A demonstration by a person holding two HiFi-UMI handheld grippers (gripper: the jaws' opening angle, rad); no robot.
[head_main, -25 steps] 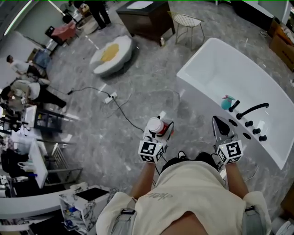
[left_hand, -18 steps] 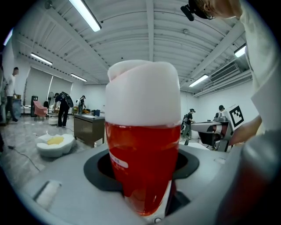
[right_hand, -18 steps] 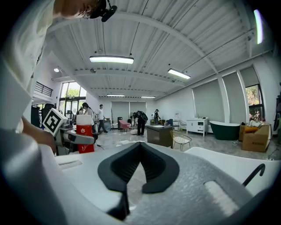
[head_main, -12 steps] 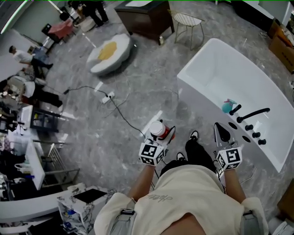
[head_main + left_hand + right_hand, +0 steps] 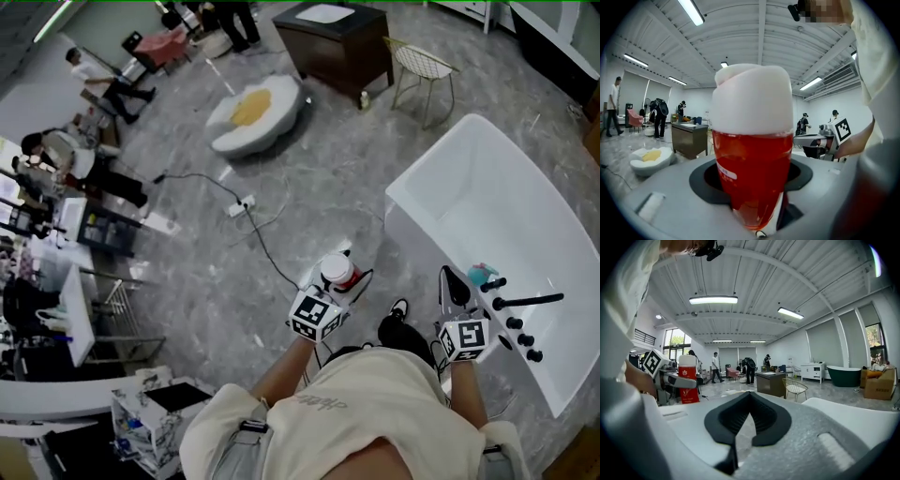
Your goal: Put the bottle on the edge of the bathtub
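A red bottle (image 5: 336, 273) with a white cap stands upright between the jaws of my left gripper (image 5: 335, 285), which is shut on it over the grey floor. In the left gripper view the bottle (image 5: 753, 159) fills the middle. The white bathtub (image 5: 424, 178) lies to the right. My right gripper (image 5: 451, 278) is shut and empty, hanging just left of the tub's near edge; its tips meet in the right gripper view (image 5: 750, 394). That view also shows the bottle (image 5: 687, 380) at the left and the tub rim (image 5: 848, 416) at the right.
A black faucet (image 5: 527, 301) with knobs and a teal object (image 5: 482, 274) sit on the tub's near edge. A cable and power strip (image 5: 246, 202) cross the floor. Farther off are a dark cabinet (image 5: 342, 47), a wire chair (image 5: 422, 66), a round cushion (image 5: 253, 111) and people at the left.
The person has stepped forward and both grippers have come closer to the faucet end of the tub. The bottle stays held in the left gripper.
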